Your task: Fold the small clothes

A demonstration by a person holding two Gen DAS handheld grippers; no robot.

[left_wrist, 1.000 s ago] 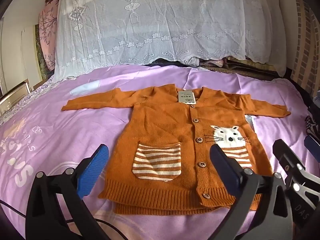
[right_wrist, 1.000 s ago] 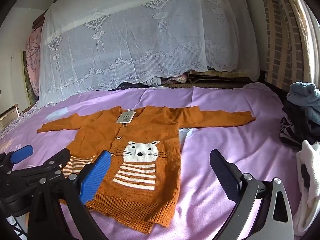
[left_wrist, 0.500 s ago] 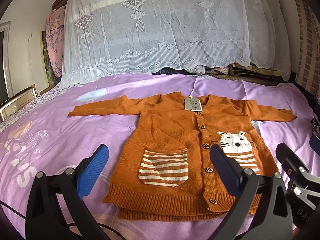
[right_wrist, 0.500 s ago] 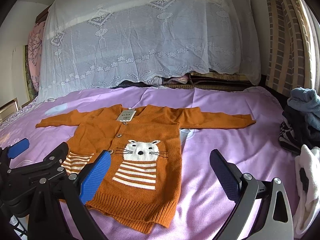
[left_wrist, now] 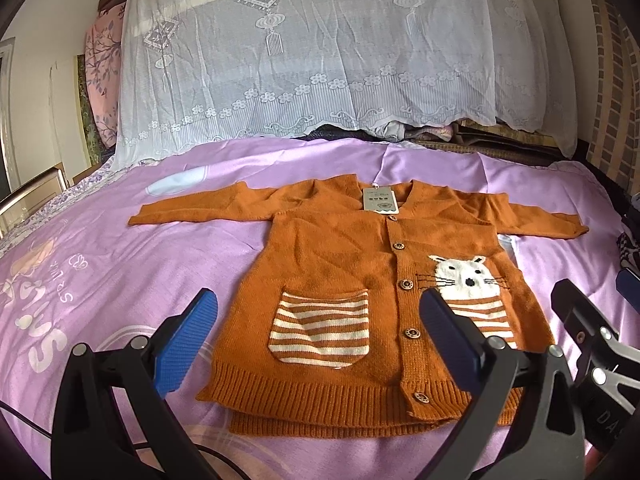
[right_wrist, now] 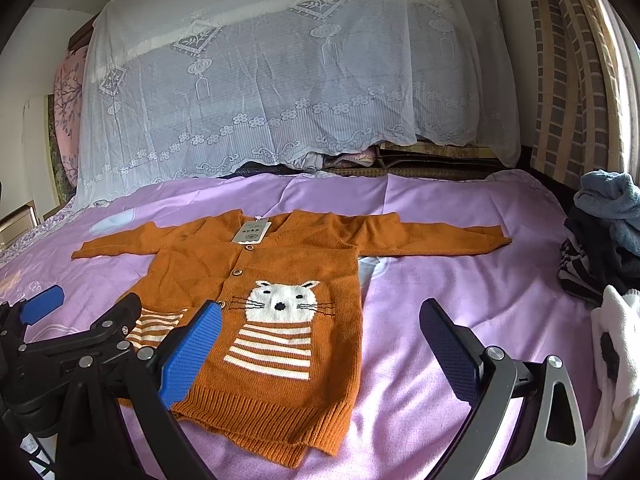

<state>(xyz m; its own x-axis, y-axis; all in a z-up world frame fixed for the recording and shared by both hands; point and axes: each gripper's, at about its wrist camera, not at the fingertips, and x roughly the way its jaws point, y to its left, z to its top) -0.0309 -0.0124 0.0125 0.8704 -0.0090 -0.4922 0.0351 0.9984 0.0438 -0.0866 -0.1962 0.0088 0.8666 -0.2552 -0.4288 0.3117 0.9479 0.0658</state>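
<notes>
An orange knit cardigan (left_wrist: 344, 256) lies flat and face up on the purple bed sheet (left_wrist: 120, 264), sleeves spread left and right. It has a striped pocket (left_wrist: 320, 328), a white cat face (left_wrist: 464, 276) and a paper tag (left_wrist: 378, 202) at the collar. It also shows in the right wrist view (right_wrist: 280, 280). My left gripper (left_wrist: 320, 332) is open and empty, held above the cardigan's hem. My right gripper (right_wrist: 320, 336) is open and empty, held above the hem's right corner.
A pile of dark, blue and striped clothes (right_wrist: 604, 232) and a white garment (right_wrist: 616, 364) lie at the bed's right edge. A lace-covered stack of bedding (left_wrist: 320, 60) stands behind the bed. A metal chair frame (left_wrist: 32, 192) is at the far left.
Both grippers have risen and tilted up a little, so the cardigan sits lower in both views. The cardigan has not moved. Both grippers stay open.
</notes>
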